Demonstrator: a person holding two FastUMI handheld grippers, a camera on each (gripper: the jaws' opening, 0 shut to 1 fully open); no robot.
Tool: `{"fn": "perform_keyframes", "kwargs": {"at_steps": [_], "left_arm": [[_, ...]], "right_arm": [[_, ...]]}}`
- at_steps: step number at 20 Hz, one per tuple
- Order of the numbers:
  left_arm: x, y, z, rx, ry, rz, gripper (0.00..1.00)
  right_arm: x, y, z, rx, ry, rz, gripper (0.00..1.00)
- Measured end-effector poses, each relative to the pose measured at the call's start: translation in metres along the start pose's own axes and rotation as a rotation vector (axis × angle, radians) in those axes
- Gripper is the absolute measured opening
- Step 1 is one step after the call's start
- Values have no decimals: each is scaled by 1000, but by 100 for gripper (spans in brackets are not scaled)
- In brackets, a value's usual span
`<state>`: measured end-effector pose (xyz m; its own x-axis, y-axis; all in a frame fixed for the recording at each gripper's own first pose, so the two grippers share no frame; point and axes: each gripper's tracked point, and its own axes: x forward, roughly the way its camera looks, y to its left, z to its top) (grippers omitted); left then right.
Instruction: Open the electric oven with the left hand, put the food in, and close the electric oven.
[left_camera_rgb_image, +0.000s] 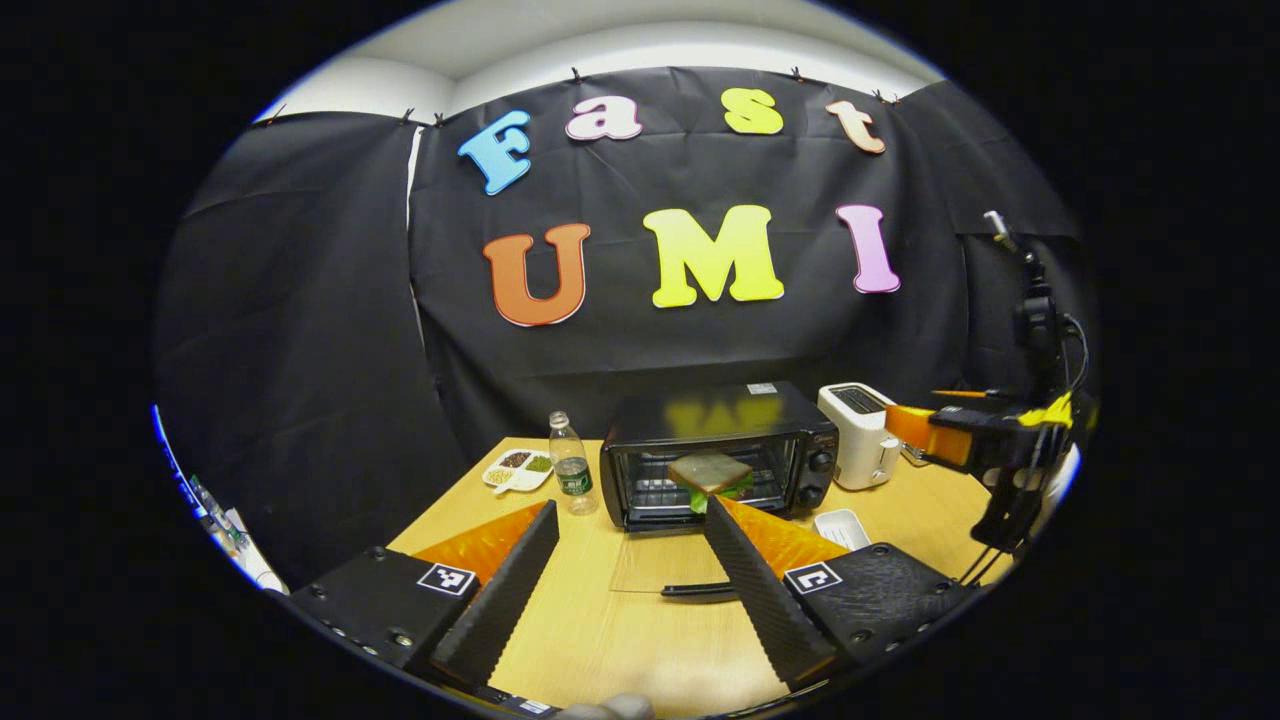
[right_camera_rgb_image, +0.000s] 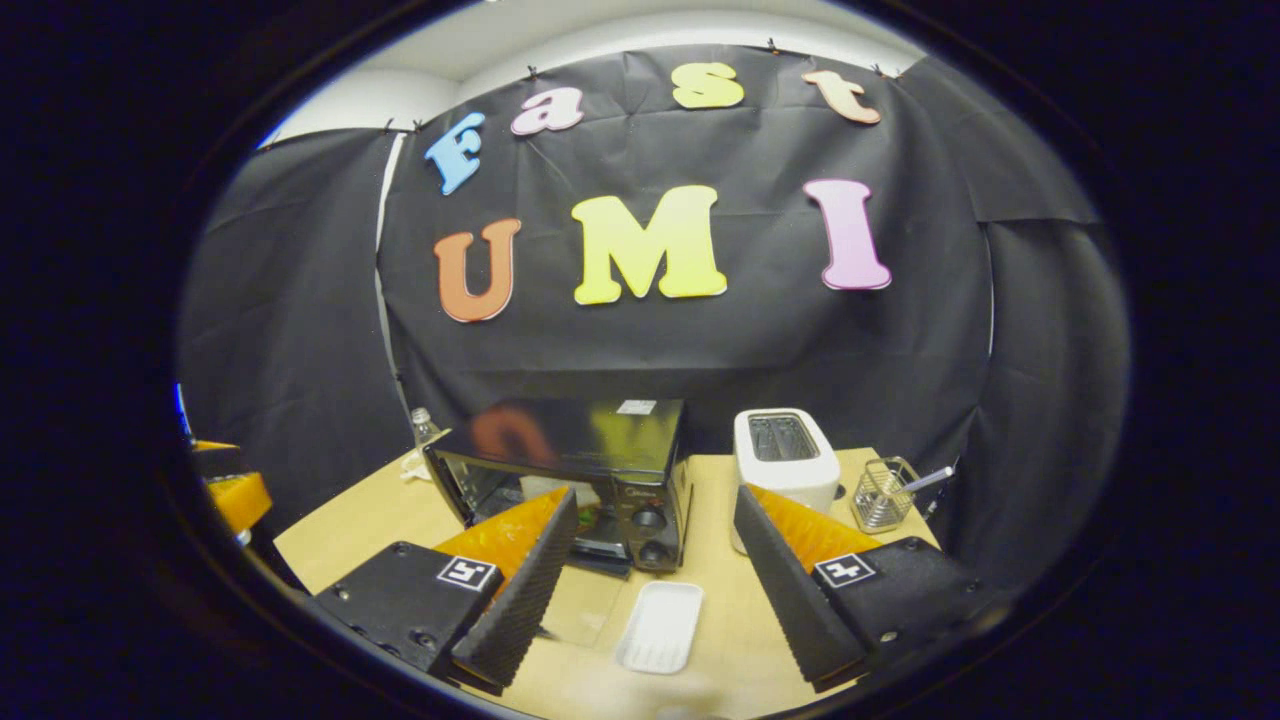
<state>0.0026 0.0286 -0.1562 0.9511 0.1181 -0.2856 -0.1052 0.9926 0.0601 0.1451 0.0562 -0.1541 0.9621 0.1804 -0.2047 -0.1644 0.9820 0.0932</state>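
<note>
The black electric oven (left_camera_rgb_image: 715, 440) stands at the middle of the wooden table (left_camera_rgb_image: 620, 640). Its glass door lies open and flat, with the black handle (left_camera_rgb_image: 700, 590) toward me. A sandwich (left_camera_rgb_image: 710, 472) of brown bread and green leaf rests on the rack inside. My left gripper (left_camera_rgb_image: 630, 508) is open and holds nothing, a little back from the door. In the right gripper view the oven (right_camera_rgb_image: 600, 450) is ahead on the left, and my right gripper (right_camera_rgb_image: 656, 494) is open and holds nothing above an empty white tray (right_camera_rgb_image: 660, 625). The right gripper (left_camera_rgb_image: 950, 435) also shows at the right of the left gripper view.
A water bottle (left_camera_rgb_image: 570, 470) and a divided snack dish (left_camera_rgb_image: 518, 468) stand left of the oven. A white toaster (right_camera_rgb_image: 785, 450) stands right of it, with a wire basket (right_camera_rgb_image: 880, 495) beyond. The left gripper (right_camera_rgb_image: 235, 495) shows at the far left edge.
</note>
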Motion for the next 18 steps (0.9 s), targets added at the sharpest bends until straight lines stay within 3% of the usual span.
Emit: {"fn": "perform_keyframes", "kwargs": {"at_steps": [1,2,3,5,6,7,8,18], "left_arm": [[3,-12,-7,-25,12,-5,97],[7,-20,-13,-39,18,-9,97],[10,-26,-24,-37,34,-7,96],[18,-39,-47,-29,73,-32,97],[27,-46,-62,-22,99,-43,97],[29,-46,-76,-23,137,-51,97],[35,-48,-90,-31,158,-65,97],[82,-71,-196,-37,352,-153,97]], "right_arm": [[-10,-11,0,2,9,5,90],[-19,-20,1,9,12,6,100],[-27,-32,1,11,16,-4,90],[-39,-50,1,29,30,-32,89],[-45,-55,1,29,42,-48,100],[-51,-58,0,27,56,-61,89],[-57,-60,2,18,56,-68,100],[-95,-71,12,-19,80,-184,100]]}}
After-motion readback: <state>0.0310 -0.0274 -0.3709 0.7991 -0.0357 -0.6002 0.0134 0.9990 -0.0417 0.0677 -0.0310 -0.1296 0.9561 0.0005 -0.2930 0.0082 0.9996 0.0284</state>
